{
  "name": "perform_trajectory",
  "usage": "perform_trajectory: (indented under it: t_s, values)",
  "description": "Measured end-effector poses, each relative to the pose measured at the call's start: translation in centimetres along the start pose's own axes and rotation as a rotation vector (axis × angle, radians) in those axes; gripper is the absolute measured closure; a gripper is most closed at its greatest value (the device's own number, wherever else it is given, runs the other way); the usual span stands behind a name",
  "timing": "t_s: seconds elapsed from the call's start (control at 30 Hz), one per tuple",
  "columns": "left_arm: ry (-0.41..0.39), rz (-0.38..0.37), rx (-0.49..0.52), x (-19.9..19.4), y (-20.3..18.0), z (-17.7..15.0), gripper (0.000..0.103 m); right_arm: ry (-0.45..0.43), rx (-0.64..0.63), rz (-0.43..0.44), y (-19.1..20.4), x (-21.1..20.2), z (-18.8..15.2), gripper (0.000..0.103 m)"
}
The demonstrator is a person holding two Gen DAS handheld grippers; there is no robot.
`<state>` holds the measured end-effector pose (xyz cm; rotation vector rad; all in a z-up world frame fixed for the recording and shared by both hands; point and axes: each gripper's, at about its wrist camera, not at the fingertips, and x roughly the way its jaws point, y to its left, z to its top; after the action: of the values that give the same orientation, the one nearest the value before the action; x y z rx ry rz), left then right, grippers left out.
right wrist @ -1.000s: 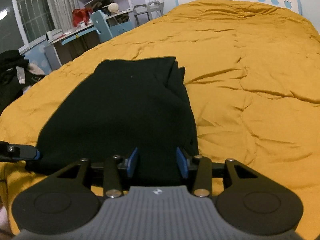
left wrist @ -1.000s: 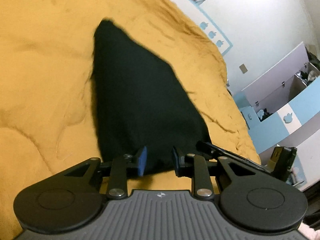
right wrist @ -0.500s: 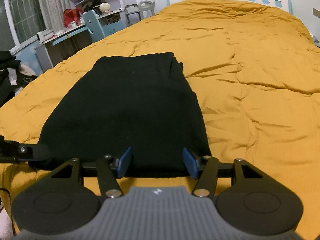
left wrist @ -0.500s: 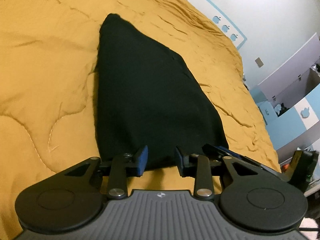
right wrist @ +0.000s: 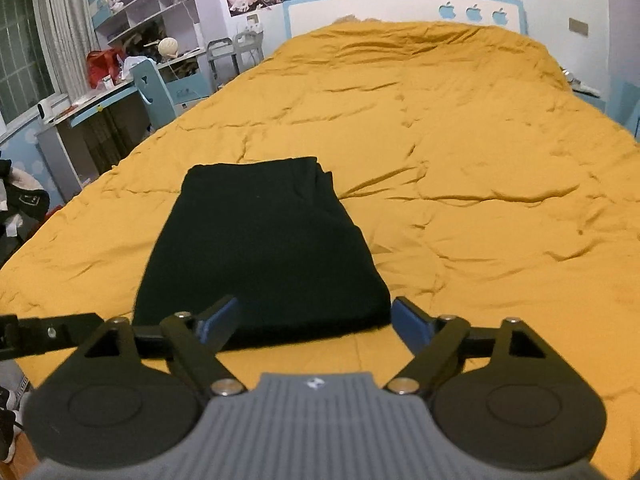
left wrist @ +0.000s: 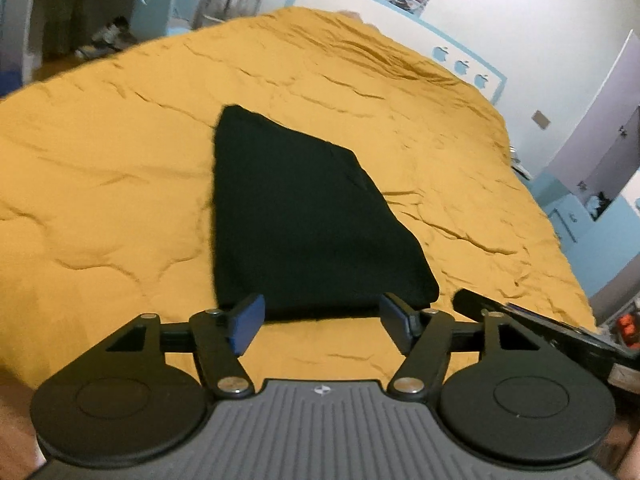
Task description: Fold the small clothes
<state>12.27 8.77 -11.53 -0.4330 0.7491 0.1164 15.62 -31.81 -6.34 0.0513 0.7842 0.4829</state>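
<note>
A folded black garment [left wrist: 304,220] was seen lying flat on a yellow quilt [left wrist: 100,184], its long axis running straight away from both grippers toward the headboard [right wrist: 400,6]. The left gripper [left wrist: 322,322] was held with its jaws spread wide and empty, poised just short of the garment's near edge; the right gripper [right wrist: 314,326] was likewise spread and empty, its left fingertip [right wrist: 220,320] set over the near hem. Neither was judged clearly nearer, both facing the same short edge side by side. A further fold, if intended, would be expected to carry that near edge away along the long axis. The quilt was rumpled and soft. A desk [right wrist: 100,108] and cluttered shelves [right wrist: 148,12] were visible along the wall at the left.
</note>
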Motion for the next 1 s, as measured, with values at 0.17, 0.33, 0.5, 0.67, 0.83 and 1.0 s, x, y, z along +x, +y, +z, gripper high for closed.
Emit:
perform_trajectory:
  t_s: [0.17,0.33,0.5,0.67,0.83,1.0]
  values:
    - [-0.017,0.044,0.005,-3.0,-1.2,-0.7,0.02,-0.011,-0.006,-0.008,1.2,-4.2,-1.1,0.022]
    - [-0.012,0.05,0.023,-4.3,-1.9,-1.5,0.019,-0.032,-0.041,-0.033,2.3,-6.9,-2.2,0.021]
    - [0.003,0.055,0.04,-4.5,-2.4,-2.4,0.019,-0.025,-0.045,-0.033,2.7,-7.6,-3.0,0.021]
    - [0.009,0.061,0.039,-4.3,-2.5,-2.5,0.019,-0.011,-0.048,-0.041,2.6,-7.4,-3.4,0.021]
    - [0.015,0.068,0.041,-4.1,-2.5,-2.6,0.019,0.001,-0.045,-0.045,2.6,-7.0,-3.5,0.021]
    - [0.034,0.069,0.044,-3.5,-2.5,-2.8,0.019,0.003,-0.04,-0.045,2.6,-6.8,-3.3,0.021]
